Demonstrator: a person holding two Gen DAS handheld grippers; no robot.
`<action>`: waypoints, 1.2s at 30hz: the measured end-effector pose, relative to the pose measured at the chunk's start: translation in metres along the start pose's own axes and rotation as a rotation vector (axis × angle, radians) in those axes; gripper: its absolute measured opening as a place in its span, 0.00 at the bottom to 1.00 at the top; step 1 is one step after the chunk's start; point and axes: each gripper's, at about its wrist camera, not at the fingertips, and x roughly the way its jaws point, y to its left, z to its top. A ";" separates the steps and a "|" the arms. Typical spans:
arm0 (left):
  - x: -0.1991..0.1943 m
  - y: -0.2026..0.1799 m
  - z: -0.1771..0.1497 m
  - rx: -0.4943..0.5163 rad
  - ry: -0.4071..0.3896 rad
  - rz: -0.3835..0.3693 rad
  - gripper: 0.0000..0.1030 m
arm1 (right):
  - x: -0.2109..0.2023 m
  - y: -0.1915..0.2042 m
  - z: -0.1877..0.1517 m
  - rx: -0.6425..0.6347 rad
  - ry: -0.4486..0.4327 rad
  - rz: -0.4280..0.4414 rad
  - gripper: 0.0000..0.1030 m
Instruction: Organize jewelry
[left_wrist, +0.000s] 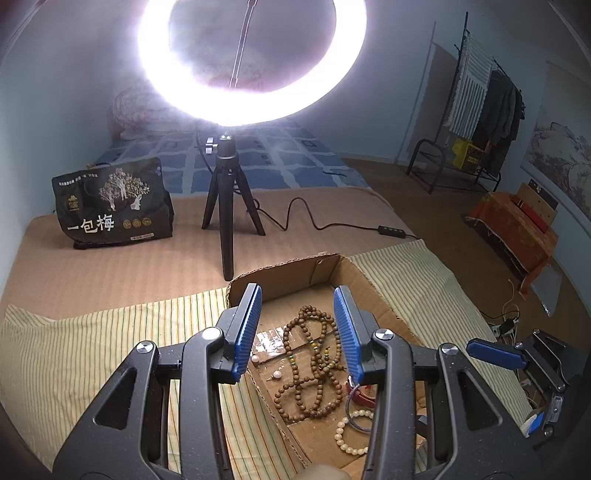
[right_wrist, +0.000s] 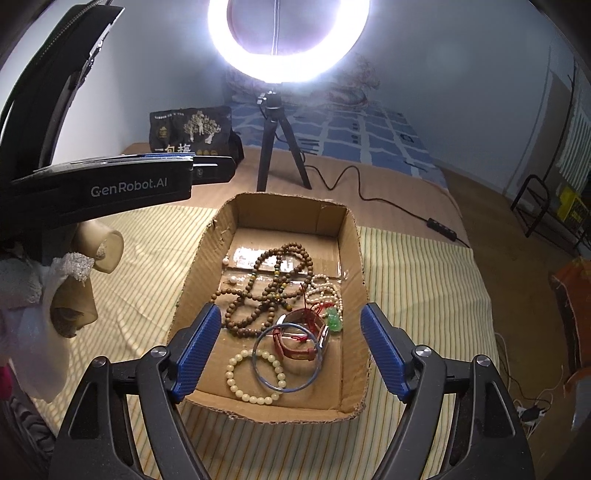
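A shallow cardboard box (right_wrist: 351, 258) lies on a striped cloth and holds the jewelry. Inside are a long brown wooden bead necklace (right_wrist: 258, 291), a cream bead bracelet (right_wrist: 255, 376), a blue bangle (right_wrist: 286, 354), a red-strapped watch (right_wrist: 295, 347), a green pendant (right_wrist: 333, 319) and a small pearl (right_wrist: 225, 261). My right gripper (right_wrist: 291, 308) hangs open over the box's near end with nothing pressed between its pads. In the left wrist view, my left gripper (left_wrist: 297, 291) stands open above the necklace (left_wrist: 314, 354), holding nothing.
A bright ring light on a black tripod (left_wrist: 227, 206) stands just behind the box, with its cable and switch (left_wrist: 388, 229) trailing right. A black snack bag (left_wrist: 114, 206) sits at the back left. A person's gloved hand (right_wrist: 74, 280) holds the left gripper.
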 end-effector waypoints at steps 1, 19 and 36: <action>-0.003 -0.001 0.000 0.000 -0.003 -0.001 0.40 | -0.001 0.000 0.000 0.000 -0.003 -0.001 0.76; -0.076 -0.008 -0.014 0.027 -0.090 0.005 0.40 | -0.046 -0.007 -0.006 0.054 -0.088 -0.027 0.76; -0.143 -0.006 -0.050 0.062 -0.164 0.022 0.77 | -0.069 -0.003 -0.016 0.059 -0.157 -0.081 0.77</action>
